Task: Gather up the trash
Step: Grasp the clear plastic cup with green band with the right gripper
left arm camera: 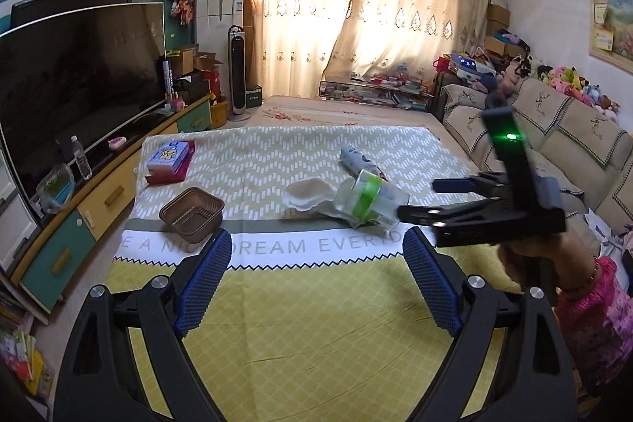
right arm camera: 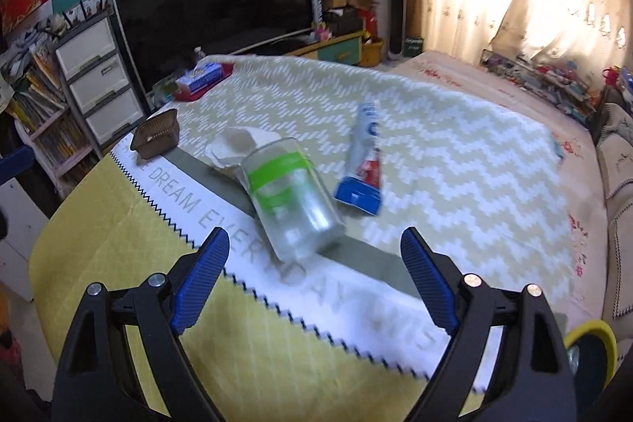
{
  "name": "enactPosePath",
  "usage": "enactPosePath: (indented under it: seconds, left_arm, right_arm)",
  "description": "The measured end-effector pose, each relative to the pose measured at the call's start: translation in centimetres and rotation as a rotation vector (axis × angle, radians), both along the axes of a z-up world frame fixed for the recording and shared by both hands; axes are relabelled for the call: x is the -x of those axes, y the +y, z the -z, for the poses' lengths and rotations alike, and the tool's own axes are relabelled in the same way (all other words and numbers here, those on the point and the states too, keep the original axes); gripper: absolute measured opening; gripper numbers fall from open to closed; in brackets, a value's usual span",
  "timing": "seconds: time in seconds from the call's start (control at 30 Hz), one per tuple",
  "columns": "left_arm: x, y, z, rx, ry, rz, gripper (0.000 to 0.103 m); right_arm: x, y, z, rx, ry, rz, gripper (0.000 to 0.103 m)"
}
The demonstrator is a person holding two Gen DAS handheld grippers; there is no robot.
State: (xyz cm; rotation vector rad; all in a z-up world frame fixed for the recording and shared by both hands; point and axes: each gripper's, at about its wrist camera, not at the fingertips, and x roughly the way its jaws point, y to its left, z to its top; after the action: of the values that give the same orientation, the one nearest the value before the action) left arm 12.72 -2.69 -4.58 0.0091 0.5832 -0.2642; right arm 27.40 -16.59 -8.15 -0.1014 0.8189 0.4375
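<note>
A clear plastic cup with a green band (left arm camera: 370, 198) (right arm camera: 289, 192) lies on its side on the patterned tablecloth. A crumpled white tissue (left arm camera: 306, 194) (right arm camera: 237, 145) lies beside it. A blue, white and red tube (left arm camera: 358, 159) (right arm camera: 364, 161) lies just beyond. A brown plastic tray (left arm camera: 192, 214) (right arm camera: 156, 135) stands at the left. My left gripper (left arm camera: 316, 271) is open and empty above the yellow part of the cloth. My right gripper (right arm camera: 314, 271) is open and empty, just short of the cup; it also shows in the left wrist view (left arm camera: 419, 200).
A tissue box on a red tray (left arm camera: 170, 161) (right arm camera: 199, 78) sits at the far left of the table. A large TV (left arm camera: 75, 86) on a low cabinet stands to the left. A sofa (left arm camera: 554, 129) with plush toys lines the right.
</note>
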Motion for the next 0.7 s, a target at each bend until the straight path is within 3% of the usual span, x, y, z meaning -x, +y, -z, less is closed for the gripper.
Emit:
enactPosePath:
  seconds: [0.37,0.47,0.5,0.7]
  left_arm:
    - [-0.2,-0.2,0.5,0.002,0.011,0.000,0.087]
    - [-0.4,-0.3,0.7,0.002,0.014,0.003,0.087]
    - [-0.6,-0.2,0.7,0.002,0.015,0.004,0.087]
    - [-0.6,-0.5,0.7,0.002,0.019,0.005,0.087]
  right_arm:
    - [-2.8,3.8,2.3,0.045,0.034,-0.050,0.078]
    - [-3.1,4.1,2.6,0.058,0.042,-0.054,0.063]
    - [-3.2,4.1,2.8,0.058,0.052,-0.054,0.054]
    - [-2.0,3.6,2.3,0.041,0.043,-0.053,0.052]
